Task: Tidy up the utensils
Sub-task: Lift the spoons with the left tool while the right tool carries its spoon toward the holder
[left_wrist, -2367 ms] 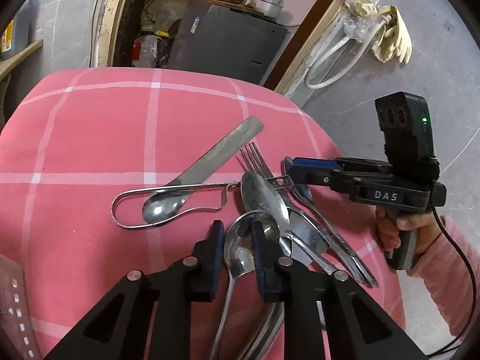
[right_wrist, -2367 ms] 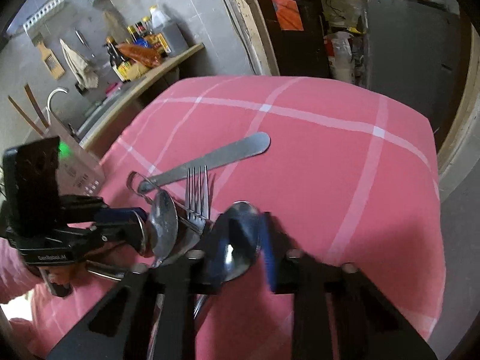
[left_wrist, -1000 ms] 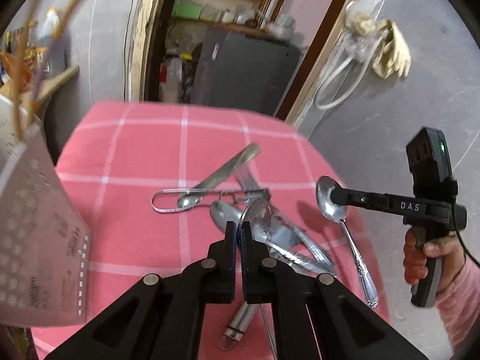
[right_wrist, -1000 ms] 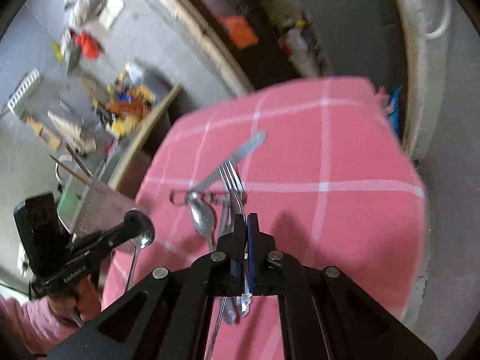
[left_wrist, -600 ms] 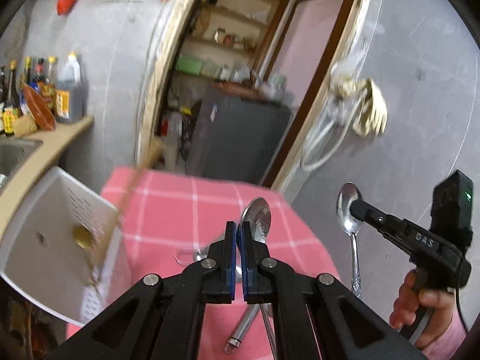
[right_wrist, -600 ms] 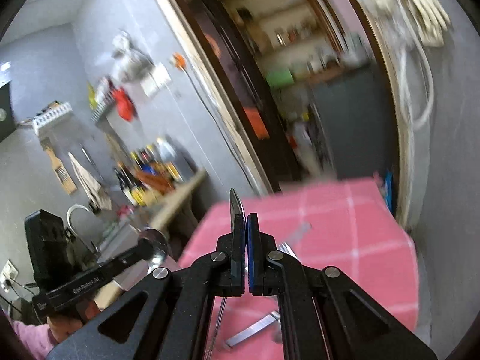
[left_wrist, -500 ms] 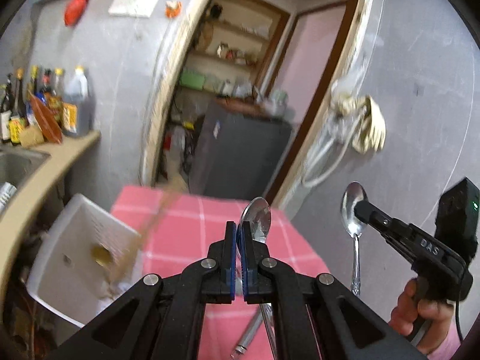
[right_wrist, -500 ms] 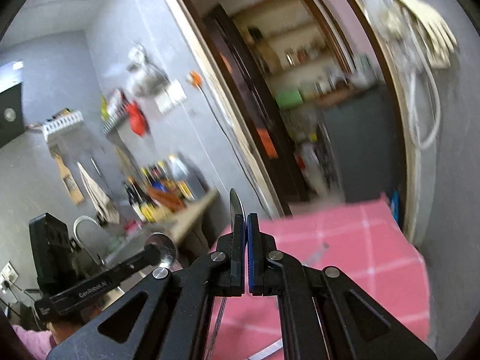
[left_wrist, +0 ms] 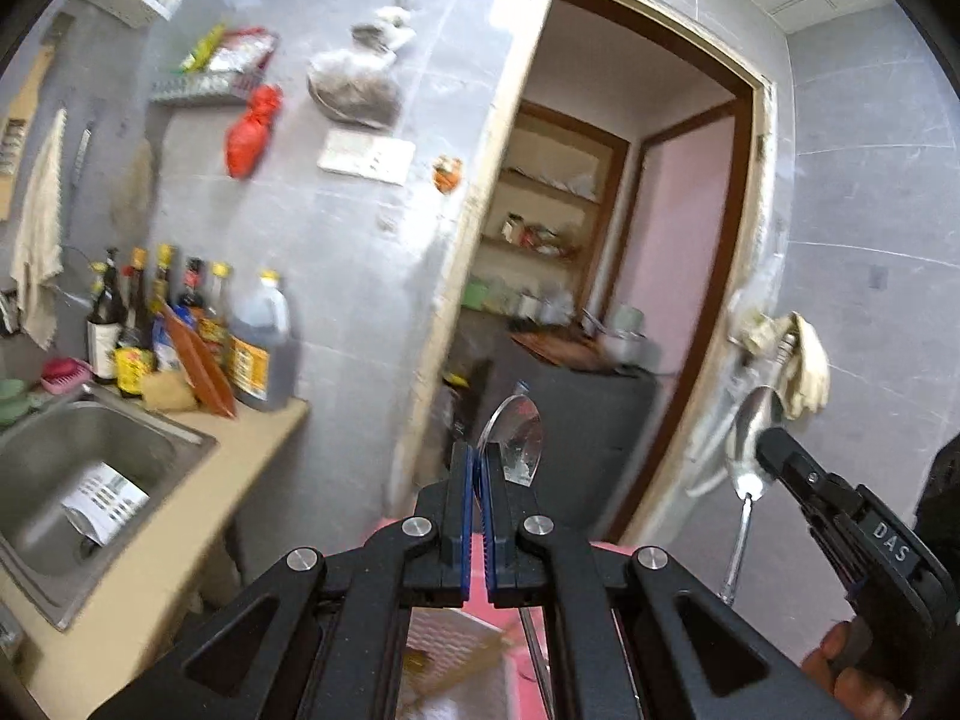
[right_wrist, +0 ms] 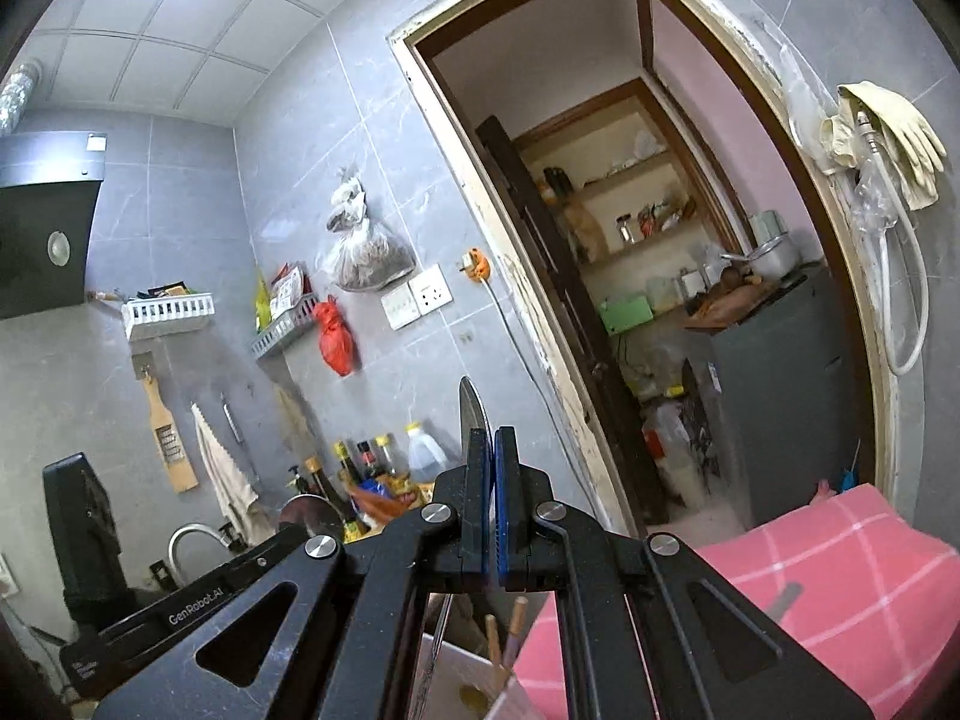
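Note:
My left gripper (left_wrist: pixel 478 468) is shut on a steel spoon (left_wrist: pixel 515 441), bowl up, handle hanging down. My right gripper (right_wrist: pixel 492 456) is shut on a second steel spoon (right_wrist: pixel 471 408), seen edge-on. In the left wrist view the right gripper (left_wrist: pixel 765 447) shows at the right holding that spoon (left_wrist: pixel 747 447) upright. Both are raised high above the pink checked table (right_wrist: pixel 840 570). A white perforated utensil holder (left_wrist: pixel 456 654) with wooden chopsticks (right_wrist: pixel 501 630) stands below, between the jaws. The left gripper (right_wrist: pixel 303 513) also shows at the lower left of the right wrist view.
A steel sink (left_wrist: pixel 72 468) and counter with sauce bottles (left_wrist: pixel 180 330) lie at the left. A doorway with shelves and a grey fridge (right_wrist: pixel 780 396) is behind the table. A knife end (right_wrist: pixel 783 600) lies on the cloth.
Both grippers closed on spoons from the pile, lifted them off the table and tilted upward; the views now show walls and doorway, with the holder below.

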{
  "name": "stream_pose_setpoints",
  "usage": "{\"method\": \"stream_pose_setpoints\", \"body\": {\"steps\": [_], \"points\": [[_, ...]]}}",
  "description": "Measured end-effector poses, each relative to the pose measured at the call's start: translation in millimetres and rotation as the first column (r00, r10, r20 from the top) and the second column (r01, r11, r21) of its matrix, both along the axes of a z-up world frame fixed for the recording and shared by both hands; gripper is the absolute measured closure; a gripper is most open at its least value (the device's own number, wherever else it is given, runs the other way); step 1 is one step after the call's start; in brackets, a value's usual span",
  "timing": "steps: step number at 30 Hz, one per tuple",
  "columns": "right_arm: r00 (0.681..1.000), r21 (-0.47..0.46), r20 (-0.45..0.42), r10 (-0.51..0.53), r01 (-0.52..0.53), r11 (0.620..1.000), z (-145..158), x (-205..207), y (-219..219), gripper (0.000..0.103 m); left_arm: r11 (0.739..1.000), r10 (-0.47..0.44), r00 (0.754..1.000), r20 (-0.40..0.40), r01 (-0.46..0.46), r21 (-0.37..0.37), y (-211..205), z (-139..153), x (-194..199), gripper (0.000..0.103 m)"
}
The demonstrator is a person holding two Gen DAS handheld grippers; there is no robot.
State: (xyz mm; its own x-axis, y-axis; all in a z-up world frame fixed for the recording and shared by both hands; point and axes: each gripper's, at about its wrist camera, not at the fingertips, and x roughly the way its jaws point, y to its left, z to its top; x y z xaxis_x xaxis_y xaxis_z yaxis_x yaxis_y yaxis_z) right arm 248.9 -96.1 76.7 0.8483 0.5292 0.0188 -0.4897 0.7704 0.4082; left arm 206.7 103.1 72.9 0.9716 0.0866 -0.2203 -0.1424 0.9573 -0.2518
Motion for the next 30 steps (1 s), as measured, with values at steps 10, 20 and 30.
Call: {"method": "stream_pose_setpoints", "body": {"steps": [10, 20, 30], "points": [[0.998, -0.028, 0.02, -0.052, 0.052, 0.998, -48.7, 3.6, 28.9, 0.101, 0.99, 0.068, 0.993, 0.096, -0.079, 0.119, 1.7, -42.1, 1.5, 0.1], [0.996, -0.13, 0.093, -0.014, 0.027, 0.991, -73.0, -5.2, 50.9, 0.101, 0.991, 0.06, 0.993, 0.098, -0.071, 0.114, 4.5, -76.8, -5.7, 0.1], [0.997, -0.184, 0.072, 0.03, -0.016, 0.983, -85.4, -10.3, 55.7, 0.101, 0.996, -0.002, 0.999, 0.052, -0.003, 0.09, 9.0, -87.3, -11.0, 0.099]]}}
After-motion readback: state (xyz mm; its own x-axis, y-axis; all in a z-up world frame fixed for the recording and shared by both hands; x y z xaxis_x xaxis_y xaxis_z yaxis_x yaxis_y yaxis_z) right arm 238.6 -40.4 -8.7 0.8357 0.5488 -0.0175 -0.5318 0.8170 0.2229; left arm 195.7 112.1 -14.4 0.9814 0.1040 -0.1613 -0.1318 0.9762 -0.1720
